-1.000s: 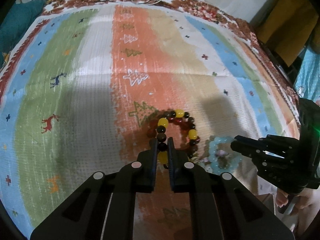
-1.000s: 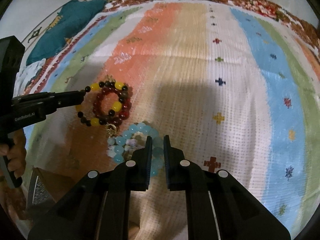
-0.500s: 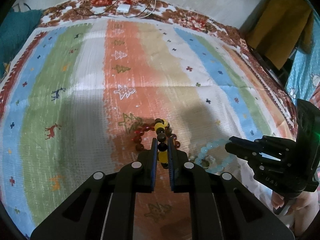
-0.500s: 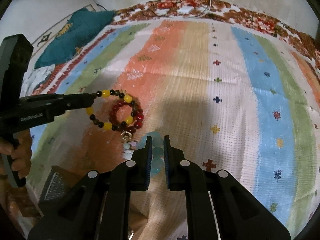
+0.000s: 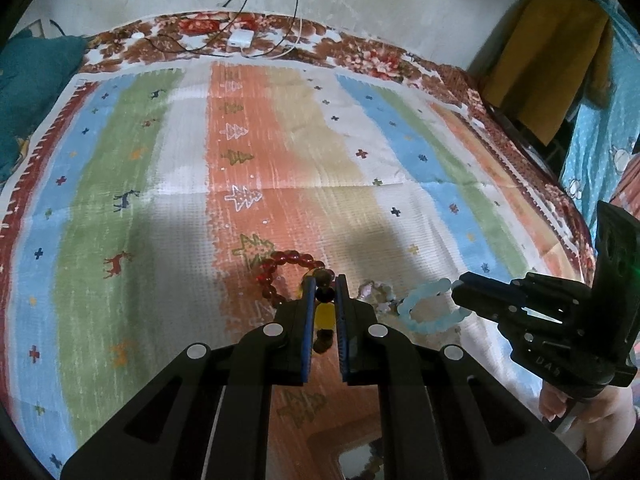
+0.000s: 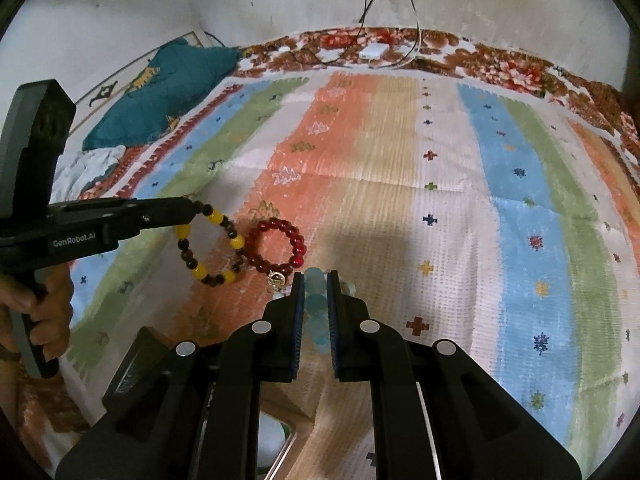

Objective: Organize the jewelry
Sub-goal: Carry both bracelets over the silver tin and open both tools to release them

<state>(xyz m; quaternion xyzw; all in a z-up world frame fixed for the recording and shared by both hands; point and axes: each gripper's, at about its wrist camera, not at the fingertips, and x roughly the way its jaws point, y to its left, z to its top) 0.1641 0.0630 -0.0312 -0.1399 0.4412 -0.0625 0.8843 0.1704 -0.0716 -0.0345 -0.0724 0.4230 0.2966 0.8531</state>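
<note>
Lifting two bracelets off the bed (image 5: 168, 208) at once looks like the step in hand, and doing it well mostly means keeping each pinch firm and rising slowly so the hanging loops don't swing or snag on the one left lying. I'd guess the bracelets go into whatever box sits at the near edge of the bed, but it's only half visible under the tongs, so I can't say what it is.

The bed is covered with a striped blanket with little trees and reindeer, a teal pillow (image 6: 160, 92) at the far left corner, and a white charger with cables (image 5: 242, 38) by the wall.

The left tongs (image 5: 324, 280) are pinched narrow on the yellow-and-dark bead bracelet (image 6: 210, 246), which hangs from the tips as an open ring. The right tongs (image 6: 316, 280) are pinched narrow on the pale blue bead bracelet (image 5: 430, 308), dangling the same way.

The red bead bracelet (image 6: 276, 246) with a small gold charm lies flat on the orange stripe, just beside the yellow one, maybe touching it. Watch that spot while lifting.

Count: three bracelets clearly, one yellow-and-dark, one blue, one red. Some small pale beads (image 5: 376, 292) lie near the blue one; can't tell if that's a fourth piece. Two tongs, one pillow.
</note>
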